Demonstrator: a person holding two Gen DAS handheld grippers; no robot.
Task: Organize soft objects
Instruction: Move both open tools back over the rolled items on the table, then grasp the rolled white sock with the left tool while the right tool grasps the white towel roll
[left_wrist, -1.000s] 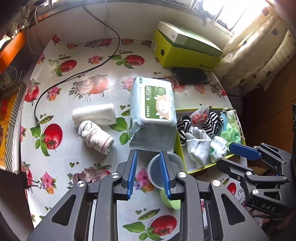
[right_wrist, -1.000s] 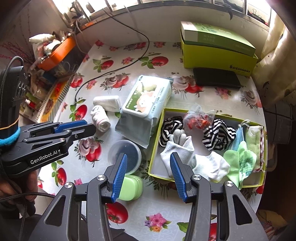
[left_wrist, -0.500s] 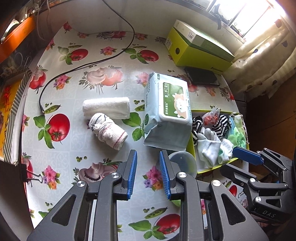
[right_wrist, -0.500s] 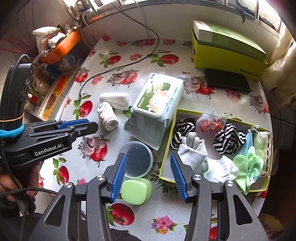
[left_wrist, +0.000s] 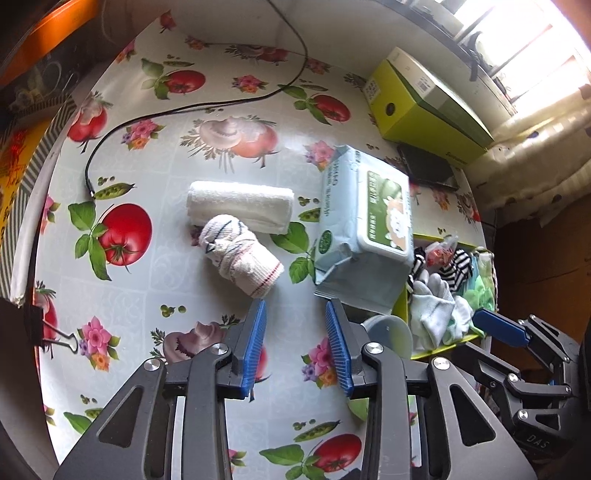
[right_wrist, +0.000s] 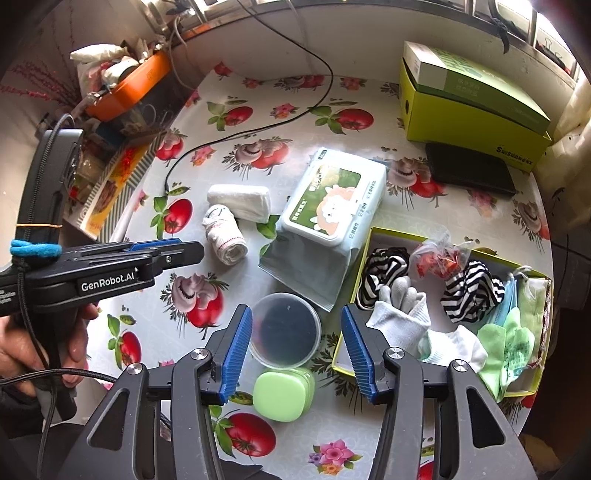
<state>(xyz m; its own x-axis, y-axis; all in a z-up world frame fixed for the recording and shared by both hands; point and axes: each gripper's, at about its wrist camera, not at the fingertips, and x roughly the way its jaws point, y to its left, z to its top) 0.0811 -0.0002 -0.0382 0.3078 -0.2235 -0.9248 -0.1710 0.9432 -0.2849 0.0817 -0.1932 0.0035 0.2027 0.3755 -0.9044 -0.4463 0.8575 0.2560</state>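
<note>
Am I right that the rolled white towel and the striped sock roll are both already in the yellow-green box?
No. The rolled white towel and striped sock roll lie on the tablecloth, left of the wipes pack; the right wrist view shows them outside the yellow-green box.

Sunlit window (left_wrist: 517, 55), pale curtain (left_wrist: 535, 155), fruit-print tablecloth (left_wrist: 166, 155).

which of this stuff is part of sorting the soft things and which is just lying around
Part of the job: rolled white towel; rolled striped sock; yellow-green tray with striped and white socks.

Just lying about: wet wipes pack; round plastic tub; green case; green box; black cable.
</note>
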